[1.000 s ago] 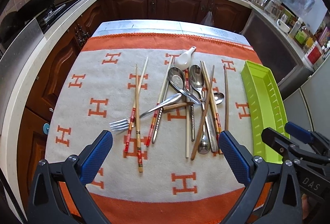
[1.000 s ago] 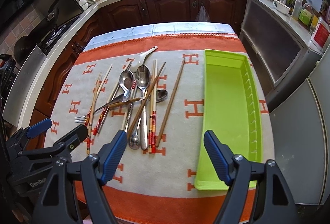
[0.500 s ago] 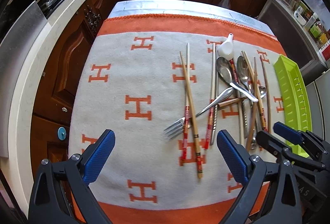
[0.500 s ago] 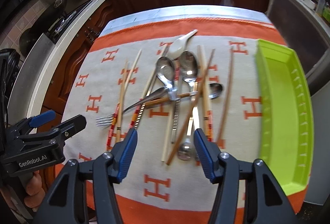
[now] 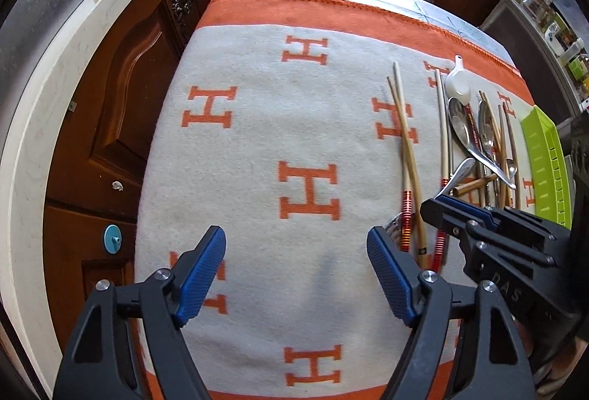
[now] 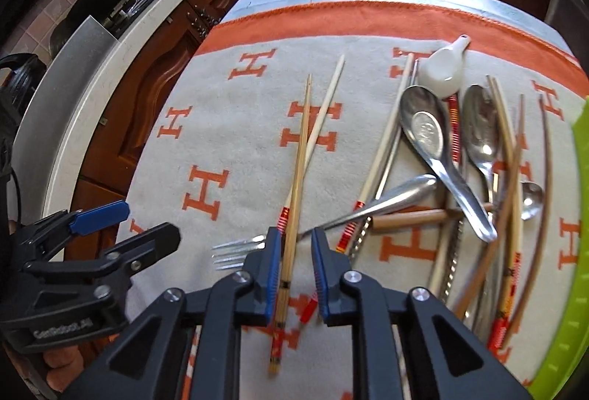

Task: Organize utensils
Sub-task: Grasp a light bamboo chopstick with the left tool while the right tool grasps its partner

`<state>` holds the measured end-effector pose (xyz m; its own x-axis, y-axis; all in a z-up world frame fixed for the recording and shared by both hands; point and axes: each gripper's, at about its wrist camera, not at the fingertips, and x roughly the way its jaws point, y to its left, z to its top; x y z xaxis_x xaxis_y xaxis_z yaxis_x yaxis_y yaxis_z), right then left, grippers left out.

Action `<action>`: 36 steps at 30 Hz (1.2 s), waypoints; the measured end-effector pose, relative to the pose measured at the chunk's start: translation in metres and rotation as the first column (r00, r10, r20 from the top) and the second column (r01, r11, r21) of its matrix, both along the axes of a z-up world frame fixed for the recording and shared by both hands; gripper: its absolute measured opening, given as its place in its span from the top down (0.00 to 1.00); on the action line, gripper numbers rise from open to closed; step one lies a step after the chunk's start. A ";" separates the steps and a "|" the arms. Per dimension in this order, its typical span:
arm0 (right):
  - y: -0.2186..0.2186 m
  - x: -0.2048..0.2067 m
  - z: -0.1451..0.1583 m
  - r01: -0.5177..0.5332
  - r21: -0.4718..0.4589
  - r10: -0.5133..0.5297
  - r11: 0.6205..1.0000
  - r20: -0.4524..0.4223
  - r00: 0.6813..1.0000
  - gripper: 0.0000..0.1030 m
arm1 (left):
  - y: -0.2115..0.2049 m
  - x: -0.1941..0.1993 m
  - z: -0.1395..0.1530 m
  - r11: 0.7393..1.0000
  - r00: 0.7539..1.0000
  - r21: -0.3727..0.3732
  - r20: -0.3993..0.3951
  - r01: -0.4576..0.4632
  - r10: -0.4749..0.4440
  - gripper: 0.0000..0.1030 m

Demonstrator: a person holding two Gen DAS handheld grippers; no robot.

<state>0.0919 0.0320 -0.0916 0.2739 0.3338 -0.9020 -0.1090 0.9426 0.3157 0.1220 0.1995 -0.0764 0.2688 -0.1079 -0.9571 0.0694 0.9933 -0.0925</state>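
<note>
Two grippers point steeply down at an orange-and-cream cloth [image 5: 257,149] on a table ringed by dark wood cabinets [image 5: 121,76]. Left gripper [image 5: 296,275], lower centre, hangs spread over bare cloth, jaws just narrowing; right gripper [image 6: 292,271] has been closing around a bamboo chopstick [image 6: 298,172], gaps still showing. Farther right, utensils [image 6: 441,160] lie tangled beside the frame-cut green tray [image 6: 579,216].

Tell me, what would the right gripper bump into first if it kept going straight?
Probably the bamboo chopstick, which lies between the fingers of the right gripper; its jaws have just been closing around it. The fork lies just beside it. Depth is hard to judge, so the fingertips may meet the blanket too.
</note>
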 end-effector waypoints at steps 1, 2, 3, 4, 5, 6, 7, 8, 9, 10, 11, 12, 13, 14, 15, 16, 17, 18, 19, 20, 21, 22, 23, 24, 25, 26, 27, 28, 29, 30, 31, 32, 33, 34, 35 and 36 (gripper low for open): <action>0.000 0.002 -0.003 -0.005 0.005 0.005 1.000 -0.006 1.000 0.86 | 0.002 0.000 -0.001 1.000 1.000 -0.001 -0.002 0.000 0.000 0.25; 0.000 0.004 -0.003 -0.010 0.017 0.010 1.000 0.000 1.000 0.88 | 0.003 0.001 -0.002 1.000 1.000 -0.001 -0.004 -0.001 0.001 0.25; 0.000 0.005 -0.004 -0.015 0.019 0.015 1.000 -0.001 1.000 0.89 | 0.004 0.001 -0.003 1.000 1.000 -0.002 -0.007 -0.003 0.003 0.25; 0.001 0.007 -0.005 -0.022 0.022 0.022 1.000 -0.001 1.000 0.90 | 0.006 0.002 -0.004 1.000 1.000 -0.006 -0.009 -0.005 0.005 0.25; 0.002 0.009 -0.006 -0.027 0.023 0.027 0.999 -0.002 1.000 0.90 | 0.007 0.002 -0.005 1.000 1.000 -0.008 -0.010 -0.006 0.006 0.25; 0.003 0.011 -0.008 -0.030 0.019 0.030 0.999 -0.007 1.000 0.90 | 0.007 0.003 -0.006 1.000 1.000 -0.010 -0.011 -0.007 0.007 0.25; 0.005 0.012 -0.010 -0.031 0.014 0.031 0.999 -0.015 0.999 0.90 | 0.008 0.004 -0.007 1.000 1.000 -0.011 -0.011 -0.007 0.007 0.25; 0.006 0.015 -0.013 -0.032 0.019 0.032 0.999 -0.024 0.999 0.91 | 0.007 0.004 -0.007 1.000 1.000 -0.012 -0.012 -0.006 0.005 0.25; 0.006 0.016 -0.016 -0.030 0.028 0.031 0.999 -0.032 0.999 0.91 | 0.007 0.005 -0.007 1.000 1.000 -0.012 -0.012 -0.004 0.004 0.25; 0.006 0.015 -0.015 -0.025 0.030 0.025 0.999 -0.022 0.999 0.92 | 0.006 0.006 -0.008 1.000 1.000 -0.013 -0.011 -0.003 0.003 0.25; 0.007 0.016 -0.016 -0.021 0.032 0.022 0.999 -0.021 1.000 0.93 | 0.006 0.006 -0.007 1.000 1.000 -0.016 -0.010 -0.001 0.001 0.25; 0.006 0.016 -0.016 -0.013 0.042 0.014 0.999 -0.023 1.000 0.94 | 0.004 0.007 -0.007 1.000 1.000 -0.018 -0.009 0.003 -0.003 0.25; 0.004 0.016 -0.017 -0.003 0.054 0.004 0.999 -0.027 1.000 0.94 | 0.002 0.008 -0.007 1.000 1.000 -0.020 -0.005 0.007 -0.007 0.25; 0.002 0.014 -0.017 0.007 0.063 -0.005 0.998 -0.030 1.000 0.94 | 0.000 0.009 -0.006 1.000 1.000 -0.021 -0.001 0.012 -0.012 0.25; -0.001 0.013 -0.016 0.018 0.075 -0.016 0.997 -0.033 0.999 0.94 | -0.003 0.011 -0.005 0.999 1.000 -0.024 0.005 0.021 -0.020 0.25; -0.004 0.010 -0.014 0.026 0.088 -0.023 0.996 -0.035 0.999 0.94 | -0.007 0.012 -0.004 0.999 1.000 -0.028 0.010 0.028 -0.028 0.25; -0.007 0.009 -0.013 0.034 0.101 -0.030 0.994 -0.040 0.999 0.94 | -0.010 0.013 -0.003 0.999 0.999 -0.031 0.014 0.035 -0.035 0.25; -0.010 0.007 -0.012 0.043 0.116 -0.038 0.992 -0.046 0.998 0.94 | -0.015 0.015 -0.003 0.998 0.999 -0.036 0.018 0.042 -0.042 0.25; -0.013 0.006 -0.012 0.052 0.128 -0.046 0.990 -0.049 0.998 0.94 | -0.019 0.017 -0.003 0.998 0.999 -0.039 0.022 0.049 -0.048 0.25; -0.016 0.004 -0.011 0.060 0.138 -0.053 0.989 -0.051 0.997 0.94 | -0.023 0.019 -0.003 0.998 0.998 -0.040 0.024 0.056 -0.055 0.25; -0.019 0.003 -0.011 0.065 0.145 -0.058 0.987 -0.053 0.997 0.94 | -0.028 0.021 -0.004 0.997 0.998 -0.040 0.026 0.063 -0.062 0.25; -0.021 0.002 -0.011 0.072 0.147 -0.065 0.987 -0.052 0.997 0.94 | -0.033 0.023 -0.005 0.997 0.997 -0.039 0.026 0.070 -0.069 0.25; -0.024 0.002 -0.011 0.079 0.146 -0.072 0.986 -0.052 0.996 0.94 | -0.037 0.025 -0.006 0.997 0.997 -0.039 0.025 0.074 -0.073 0.25; -0.027 0.001 -0.011 0.086 0.145 -0.079 0.986 -0.053 0.995 0.94 | -0.041 0.027 -0.007 0.996 0.997 -0.038 0.024 0.075 -0.074 0.25; -0.030 -0.001 -0.010 0.097 0.145 -0.090 0.985 -0.052 0.995 0.94 | -0.046 0.031 -0.009 0.996 0.997 -0.043 0.022 0.076 -0.076 0.25; -0.034 -0.003 -0.009 0.108 0.150 -0.101 0.983 -0.049 0.994 0.94 | -0.050 0.033 -0.010 0.996 0.997 -0.046 0.021 0.076 -0.075 0.25; -0.037 -0.005 -0.007 0.116 0.154 -0.110 0.981 -0.047 0.993 0.94 | -0.054 0.036 -0.011 0.996 0.997 -0.046 0.019 0.075 -0.074 0.25; -0.041 -0.008 -0.006 0.125 0.156 -0.120 0.980 -0.044 0.992 0.94 | -0.060 0.040 -0.014 0.996 0.997 -0.043 0.018 0.072 -0.072 0.25; -0.045 -0.012 -0.005 0.134 0.157 -0.129 0.979 -0.041 0.991 0.94 | -0.064 0.042 -0.016 0.997 0.997 -0.040 0.019 0.071 -0.071 0.25; -0.049 -0.015 -0.003 0.142 0.156 -0.138 0.977 -0.037 0.990 0.94 | -0.070 0.045 -0.018 0.997 0.997 -0.029 0.022 0.069 -0.068 0.25; -0.054 -0.020 -0.002 0.151 0.155 -0.148 0.976 -0.033 0.988 0.94 | -0.075 0.047 -0.021 0.998 0.997 -0.021 0.027 0.066 -0.066 0.25; -0.057 -0.023 0.000 0.158 0.157 -0.155 0.975 -0.033 0.987 0.94 | -0.081 0.048 -0.024 0.998 0.998 -0.010 0.032 0.062 -0.062 0.25; -0.061 -0.026 0.001 0.182 0.154 -0.180 0.971 -0.028 0.983 0.94 | -0.085 0.049 -0.027 0.999 0.998 0.004 0.034 0.055 -0.055 0.25; -0.066 -0.031 0.002 0.193 0.156 -0.191 0.969 -0.029 0.981 0.94 | -0.089 0.049 -0.032 0.999 0.999 0.016 0.034 0.042 -0.043 0.30; -0.069 -0.034 0.003 0.202 0.157 -0.200 0.967 -0.030 0.979 0.94 | -0.092 0.049 -0.036 0.999 0.999 0.021 0.030 0.031 -0.032 0.44; -0.074 -0.039 0.004 0.212 0.158 -0.210 0.964 -0.029 0.977 0.94 | -0.094 0.049 -0.040 0.999 0.999 0.031 0.025 0.022 -0.023 0.47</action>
<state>0.0533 -0.0418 -0.0875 0.3432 0.4091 -0.8455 0.0921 0.8812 0.4637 0.1705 0.1054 -0.1163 0.2911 -0.0849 -0.9529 0.0937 0.9938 -0.0599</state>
